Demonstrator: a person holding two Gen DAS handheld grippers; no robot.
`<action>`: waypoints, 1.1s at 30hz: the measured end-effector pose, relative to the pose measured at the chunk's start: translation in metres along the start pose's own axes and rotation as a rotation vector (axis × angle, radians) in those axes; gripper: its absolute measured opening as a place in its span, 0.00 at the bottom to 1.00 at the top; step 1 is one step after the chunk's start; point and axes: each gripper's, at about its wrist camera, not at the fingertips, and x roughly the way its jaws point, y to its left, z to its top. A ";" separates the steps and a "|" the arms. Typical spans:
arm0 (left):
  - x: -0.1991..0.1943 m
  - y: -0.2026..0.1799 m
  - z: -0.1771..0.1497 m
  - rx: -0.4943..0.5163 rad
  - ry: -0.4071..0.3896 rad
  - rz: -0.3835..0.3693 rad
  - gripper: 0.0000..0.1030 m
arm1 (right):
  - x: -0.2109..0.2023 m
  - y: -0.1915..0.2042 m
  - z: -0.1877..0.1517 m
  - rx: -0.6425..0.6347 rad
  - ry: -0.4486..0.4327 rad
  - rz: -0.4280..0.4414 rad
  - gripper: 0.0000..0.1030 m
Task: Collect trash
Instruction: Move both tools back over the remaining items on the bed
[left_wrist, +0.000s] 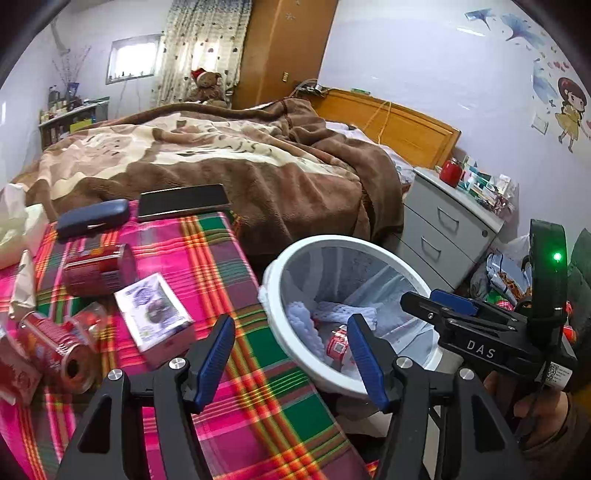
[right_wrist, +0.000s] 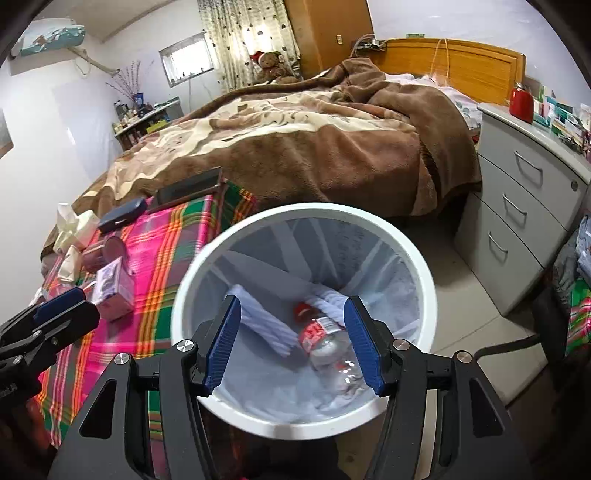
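A white trash bin (right_wrist: 417, 258) with a pale liner stands beside a plaid-covered table (left_wrist: 229, 266). A clear plastic bottle (right_wrist: 325, 343) with a red label lies inside, with white crumpled paper (right_wrist: 258, 317). My right gripper (right_wrist: 291, 339) is open and empty above the bin; it also shows in the left wrist view (left_wrist: 443, 306). My left gripper (left_wrist: 291, 350) is open and empty over the table's edge beside the bin (left_wrist: 295, 258). On the table lie a red can (left_wrist: 55, 347), a dark red jar (left_wrist: 99, 273) and a small carton (left_wrist: 155, 310).
A glasses case (left_wrist: 92, 218), a phone (left_wrist: 184, 201) and tissues (left_wrist: 14, 221) lie at the table's far side. A bed with a brown blanket (left_wrist: 221, 155) stands behind. A grey drawer unit (right_wrist: 524, 206) stands to the bin's right, with bags (left_wrist: 506, 269) on the floor.
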 end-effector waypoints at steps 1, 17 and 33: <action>-0.005 0.004 -0.002 -0.005 -0.005 0.007 0.61 | -0.001 0.003 0.000 -0.003 -0.003 0.005 0.58; -0.063 0.068 -0.024 -0.085 -0.078 0.115 0.61 | -0.005 0.063 -0.007 -0.080 -0.033 0.104 0.58; -0.116 0.168 -0.052 -0.212 -0.121 0.300 0.61 | 0.017 0.133 -0.006 -0.200 -0.013 0.196 0.66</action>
